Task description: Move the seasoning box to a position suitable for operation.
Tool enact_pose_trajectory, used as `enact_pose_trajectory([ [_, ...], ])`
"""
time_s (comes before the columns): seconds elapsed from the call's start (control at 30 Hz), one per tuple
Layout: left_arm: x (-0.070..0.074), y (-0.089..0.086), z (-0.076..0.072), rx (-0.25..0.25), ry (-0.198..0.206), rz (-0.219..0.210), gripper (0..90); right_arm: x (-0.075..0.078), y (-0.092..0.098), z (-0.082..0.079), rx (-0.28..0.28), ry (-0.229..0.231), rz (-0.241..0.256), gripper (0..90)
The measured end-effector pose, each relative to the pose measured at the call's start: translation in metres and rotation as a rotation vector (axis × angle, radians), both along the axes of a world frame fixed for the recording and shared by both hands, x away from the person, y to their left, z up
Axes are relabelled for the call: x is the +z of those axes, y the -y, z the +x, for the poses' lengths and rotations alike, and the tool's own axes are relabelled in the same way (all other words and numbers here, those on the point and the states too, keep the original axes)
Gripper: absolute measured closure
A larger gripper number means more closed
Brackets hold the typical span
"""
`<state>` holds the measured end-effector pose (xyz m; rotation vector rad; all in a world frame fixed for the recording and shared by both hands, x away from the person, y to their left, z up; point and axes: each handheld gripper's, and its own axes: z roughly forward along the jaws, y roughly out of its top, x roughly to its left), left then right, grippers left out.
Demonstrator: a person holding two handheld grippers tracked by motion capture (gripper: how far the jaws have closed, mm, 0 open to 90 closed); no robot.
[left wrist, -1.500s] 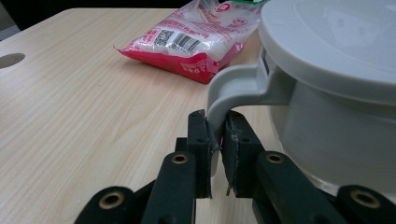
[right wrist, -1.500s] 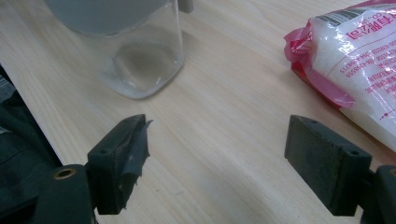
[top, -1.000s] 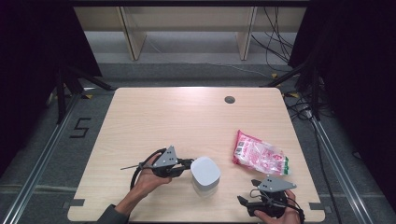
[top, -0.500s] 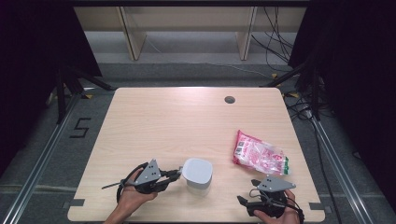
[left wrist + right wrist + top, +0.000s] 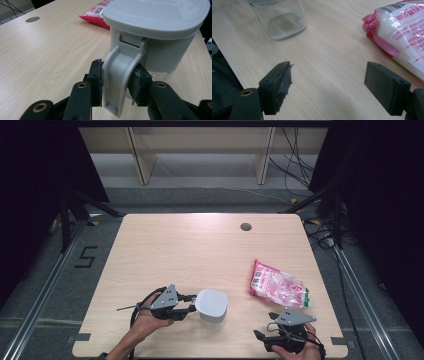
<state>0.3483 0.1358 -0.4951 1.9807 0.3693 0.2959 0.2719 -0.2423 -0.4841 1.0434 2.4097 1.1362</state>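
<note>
Left gripper (image 5: pixel 186 304) touches the white jug (image 5: pixel 212 304); red bag (image 5: pixel 278 285) lies apart.

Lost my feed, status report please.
Left gripper shut on container handle. Right gripper open, idle. Container upright on table; pink bag apart, nothing blocking.

Even overhead light on the tabletop (image 5: pixel 200 250); surroundings fall to near black. Shadows soft and short. High view slightly soft and grainy. Gripper views sharp at mid-range, with mild glare on the tabletop's far wood and blur on the nearest tongs
</note>
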Motion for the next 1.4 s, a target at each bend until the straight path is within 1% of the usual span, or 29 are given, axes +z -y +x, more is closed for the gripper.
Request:
enact_pose_trajectory([
  [0.07,0.000,-0.001,-0.001,-0.006,0.000,0.007,67.0,0.000,0.000,-0.001,-0.008,-0.008,0.004,22.4],
  [0.1,0.001,-0.003,-0.006,-0.006,-0.014,-0.001,67.2,0.000,0.000,0.000,0.014,0.006,0.009,22.4],
  [0.13,0.001,-0.003,-0.006,-0.006,-0.014,-0.001,67.3,0.000,0.000,0.000,0.014,0.006,0.009,22.4],
  [0.17,0.001,-0.006,-0.010,-0.014,-0.016,-0.001,67.4,0.000,0.000,0.000,0.009,0.004,0.002,22.4],
  [0.2,0.001,-0.007,-0.013,-0.020,-0.030,-0.005,67.5,0.000,0.000,0.000,0.005,0.005,-0.003,22.4],
  [0.23,0.002,-0.010,-0.014,-0.029,-0.021,0.010,67.3,0.000,0.000,0.000,0.012,0.006,-0.004,22.4],
  [0.27,0.002,-0.010,-0.014,-0.029,-0.021,0.010,66.5,0.000,0.000,0.000,0.012,0.006,-0.004,22.4],
  [0.3,0.002,-0.011,-0.017,-0.034,-0.024,-0.015,66.5,0.000,-0.001,0.000,0.006,0.014,-0.004,22.4],
  [0.33,0.002,-0.011,-0.017,-0.043,-0.023,-0.035,61.6,0.000,-0.001,0.001,0.010,-0.006,-0.004,22.4],
  [0.37,0.003,-0.010,-0.017,-0.051,-0.019,-0.038,59.4,-0.001,-0.001,0.000,0.006,-0.004,-0.001,22.4],
  [0.43,0.005,-0.009,-0.017,-0.071,0.014,-0.015,57.4,0.001,-0.001,0.000,-0.002,-0.005,0.003,22.4],
  [0.5,0.006,-0.010,-0.017,-0.072,0.003,-0.031,57.3,0.001,0.000,0.000,0.007,0.008,-0.013,22.4],
  [0.53,0.006,-0.011,-0.016,-0.078,0.005,-0.023,57.1,0.000,-0.001,0.000,0.007,0.003,-0.011,22.5],
  [0.57,0.006,-0.010,-0.017,-0.085,0.009,-0.032,57.1,-0.001,-0.001,0.001,0.023,-0.009,0.000,22.6],
  [0.6,0.007,-0.010,-0.018,-0.086,0.011,-0.025,55.9,0.000,-0.001,0.000,0.009,-0.001,-0.008,22.6],
  [0.63,0.007,-0.010,-0.018,-0.091,0.014,-0.020,54.8,0.000,-0.002,0.000,0.006,-0.005,-0.006,22.6],
  [0.7,0.008,-0.009,-0.017,-0.101,0.019,-0.025,53.2,0.000,0.000,0.000,0.004,-0.001,-0.010,22.6],
  [0.77,0.007,-0.010,-0.015,-0.113,0.011,-0.029,54.2,0.000,0.000,0.001,-0.002,0.011,-0.004,22.6],
  [0.8,0.007,-0.010,-0.015,-0.114,0.001,-0.038,55.9,0.000,0.000,0.001,-0.002,0.008,-0.002,22.6],
  [0.83,0.007,-0.010,-0.015,-0.107,0.004,-0.040,56.6,0.001,0.000,0.000,-0.005,-0.001,0.000,22.6],
  [0.9,0.007,-0.011,-0.014,-0.100,0.000,-0.048,59.2,0.000,-0.001,0.001,0.013,-0.010,0.009,22.7],
  [0.93,0.008,-0.012,-0.015,-0.100,-0.004,-0.046,60.8,0.000,-0.001,0.000,0.001,0.002,-0.005,22.7],
  [0.97,0.008,-0.012,-0.015,-0.102,-0.006,-0.044,61.2,0.001,-0.001,0.000,0.005,-0.002,-0.009,22.7],
  [1.03,0.008,-0.012,-0.017,-0.115,-0.010,-0.049,62.7,0.001,0.000,0.000,0.005,0.012,-0.016,22.7],
  [1.1,0.008,-0.012,-0.018,-0.115,-0.006,-0.039,63.3,0.001,-0.001,0.000,0.002,0.003,-0.007,22.7],
  [1.2,0.008,-0.010,-0.017,-0.116,-0.027,-0.058,62.7,0.000,0.000,0.001,0.000,0.010,-0.009,22.7],
  [1.3,0.010,-0.009,-0.018,-0.123,-0.014,-0.049,61.8,0.001,-0.001,0.000,0.002,0.013,-0.007,22.9],
  [1.33,0.010,-0.009,-0.019,-0.117,-0.027,-0.070,61.1,0.001,-0.001,0.001,0.001,0.011,-0.008,22.9],
  [1.4,0.010,-0.010,-0.018,-0.121,-0.022,-0.080,63.2,0.000,-0.001,0.001,0.006,0.004,-0.010,22.9],
])
